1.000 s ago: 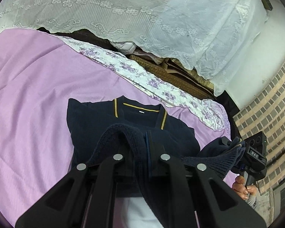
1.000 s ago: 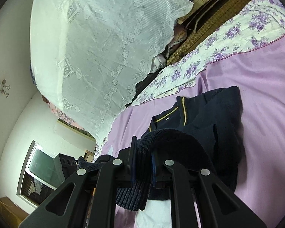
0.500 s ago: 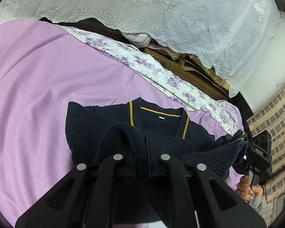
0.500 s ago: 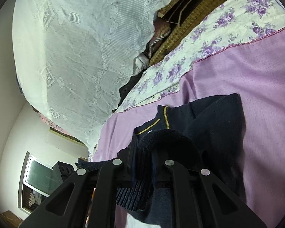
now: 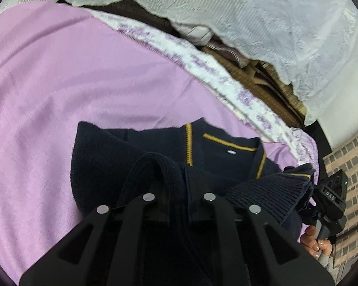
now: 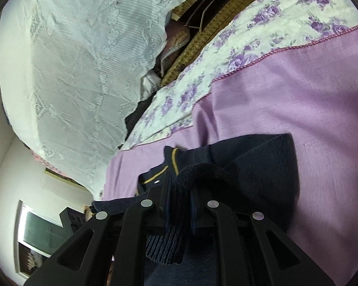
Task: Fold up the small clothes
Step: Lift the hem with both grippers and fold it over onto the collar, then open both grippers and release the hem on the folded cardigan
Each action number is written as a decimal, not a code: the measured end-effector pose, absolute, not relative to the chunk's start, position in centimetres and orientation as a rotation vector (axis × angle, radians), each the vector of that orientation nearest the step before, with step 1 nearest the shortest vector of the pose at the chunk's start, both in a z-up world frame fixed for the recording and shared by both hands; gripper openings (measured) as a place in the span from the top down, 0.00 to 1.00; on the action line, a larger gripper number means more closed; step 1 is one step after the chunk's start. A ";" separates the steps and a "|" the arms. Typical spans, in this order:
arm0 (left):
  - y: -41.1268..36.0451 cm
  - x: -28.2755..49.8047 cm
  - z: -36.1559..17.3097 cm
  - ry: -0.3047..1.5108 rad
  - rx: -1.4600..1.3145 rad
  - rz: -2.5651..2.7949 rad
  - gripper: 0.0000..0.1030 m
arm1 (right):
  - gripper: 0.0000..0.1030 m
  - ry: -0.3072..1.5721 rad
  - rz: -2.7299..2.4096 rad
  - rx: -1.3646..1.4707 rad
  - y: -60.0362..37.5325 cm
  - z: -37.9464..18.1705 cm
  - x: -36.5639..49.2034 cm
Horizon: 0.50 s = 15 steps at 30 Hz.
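A small navy knit cardigan (image 5: pixel 112 152) with yellow collar trim lies on the pink bedspread (image 5: pixel 59 83). My left gripper (image 5: pixel 179 178) is shut on its ribbed bottom hem, which bulges up between the fingers. My right gripper (image 6: pixel 179 190) is shut on the other end of the same ribbed hem (image 6: pixel 169 243), held over the garment's body (image 6: pixel 262 166). The right gripper's body (image 5: pixel 331 195) shows at the right edge of the left wrist view, with the hem (image 5: pixel 269 195) stretched across to it. The collar (image 6: pixel 171 159) lies just ahead of both grippers.
A floral purple-and-white sheet (image 5: pixel 202 59) borders the bedspread (image 6: pixel 298 95). Behind it lies a pile of brown bedding (image 5: pixel 262 81) under a white lace cover (image 5: pixel 286 19). A brick-pattern wall (image 5: pixel 355 166) stands at right. A mirror or window (image 6: pixel 40 233) shows at far left.
Both grippers have carried the ribbed hem forward over the cardigan toward the collar. The white surface seen under the hem a second ago is now covered by navy fabric.
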<state>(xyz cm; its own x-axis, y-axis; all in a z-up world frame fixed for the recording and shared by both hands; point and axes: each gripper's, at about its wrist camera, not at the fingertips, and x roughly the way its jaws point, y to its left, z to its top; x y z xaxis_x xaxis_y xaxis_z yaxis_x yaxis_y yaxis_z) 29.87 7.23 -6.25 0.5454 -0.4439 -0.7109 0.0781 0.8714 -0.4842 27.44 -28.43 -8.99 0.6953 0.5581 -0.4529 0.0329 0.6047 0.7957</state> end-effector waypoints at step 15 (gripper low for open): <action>10.7 27.1 -2.4 0.791 -0.525 -0.329 0.19 | 0.56 0.677 0.457 0.932 -29.5 -7.2 25.9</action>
